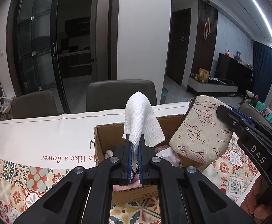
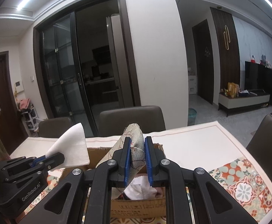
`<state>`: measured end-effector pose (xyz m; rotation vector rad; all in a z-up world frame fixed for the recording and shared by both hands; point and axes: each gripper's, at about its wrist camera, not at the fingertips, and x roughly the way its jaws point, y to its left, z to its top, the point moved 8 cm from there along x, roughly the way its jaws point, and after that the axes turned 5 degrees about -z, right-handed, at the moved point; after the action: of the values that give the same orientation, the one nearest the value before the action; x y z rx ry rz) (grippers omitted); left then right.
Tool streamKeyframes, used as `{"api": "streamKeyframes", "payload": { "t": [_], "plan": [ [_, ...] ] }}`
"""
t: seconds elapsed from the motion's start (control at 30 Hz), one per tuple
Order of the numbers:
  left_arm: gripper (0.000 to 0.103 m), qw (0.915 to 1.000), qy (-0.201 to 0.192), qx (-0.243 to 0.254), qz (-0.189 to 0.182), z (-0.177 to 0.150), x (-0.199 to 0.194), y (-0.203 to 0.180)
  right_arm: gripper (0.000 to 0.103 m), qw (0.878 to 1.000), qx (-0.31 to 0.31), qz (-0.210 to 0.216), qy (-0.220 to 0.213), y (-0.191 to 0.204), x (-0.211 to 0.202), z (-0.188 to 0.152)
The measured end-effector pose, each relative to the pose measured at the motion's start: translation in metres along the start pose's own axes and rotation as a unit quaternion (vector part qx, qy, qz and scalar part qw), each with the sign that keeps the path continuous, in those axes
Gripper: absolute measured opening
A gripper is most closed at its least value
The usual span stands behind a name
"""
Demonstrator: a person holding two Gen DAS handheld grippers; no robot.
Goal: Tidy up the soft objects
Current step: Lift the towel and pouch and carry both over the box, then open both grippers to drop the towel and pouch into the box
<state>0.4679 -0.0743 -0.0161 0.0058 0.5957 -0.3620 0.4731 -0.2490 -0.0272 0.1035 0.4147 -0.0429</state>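
Note:
My left gripper [image 1: 135, 140] is shut on a white woven cloth [image 1: 141, 123], held upright over an open cardboard box [image 1: 106, 128]. It also shows at the left of the right wrist view [image 2: 58, 157] with the cloth [image 2: 70, 147]. My right gripper [image 2: 137, 142] is shut on a beige pouch with a branch print [image 2: 136, 145], also held above the box [image 2: 154, 203]. The pouch [image 1: 201, 130] and right gripper [image 1: 227, 112] show at the right of the left wrist view. Pink and white soft items [image 1: 165, 155] lie inside the box.
The box sits on a table under a white cloth with a patterned tile border [image 1: 24, 175]. Brown chairs [image 1: 121, 93] stand at the far edge, and another chair [image 2: 266, 141] at the right. Glass sliding doors and a TV cabinet are beyond.

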Motion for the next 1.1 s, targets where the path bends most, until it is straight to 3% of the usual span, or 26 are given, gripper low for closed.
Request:
{"api": "streamKeyframes", "payload": {
  "t": [0.6, 0.67, 0.73, 0.77, 0.83, 0.9, 1.1],
  "plan": [
    [0.011, 0.997, 0.078, 0.002, -0.003, -0.034, 0.07, 0.005, 0.017, 0.996, -0.011, 0.02, 0.083, -0.007, 0.068, -0.047],
    [0.018, 0.9962, 0.087, 0.0, -0.005, -0.039, 0.074, 0.005, 0.019, 0.995, -0.013, 0.023, 0.093, -0.006, 0.073, -0.053],
    [0.035, 0.9958, 0.092, 0.002, -0.006, -0.042, 0.076, 0.005, 0.019, 0.995, -0.014, 0.025, 0.101, -0.006, 0.076, -0.059],
    [0.038, 0.9958, 0.091, 0.003, -0.004, -0.043, 0.076, 0.005, 0.02, 0.994, -0.015, 0.028, 0.105, -0.005, 0.077, -0.062],
    [0.044, 0.9962, 0.087, 0.007, 0.003, -0.043, 0.073, 0.004, 0.027, 0.993, -0.015, 0.031, 0.114, -0.004, 0.08, -0.066],
    [0.045, 0.9965, 0.082, 0.007, 0.008, -0.043, 0.071, 0.006, 0.045, 0.992, -0.014, 0.035, 0.117, -0.003, 0.081, -0.066],
    [0.056, 0.9972, 0.063, -0.001, 0.04, -0.039, 0.056, 0.017, 0.058, 0.994, -0.027, 0.021, 0.101, 0.0, 0.067, -0.06]
  ]
}}
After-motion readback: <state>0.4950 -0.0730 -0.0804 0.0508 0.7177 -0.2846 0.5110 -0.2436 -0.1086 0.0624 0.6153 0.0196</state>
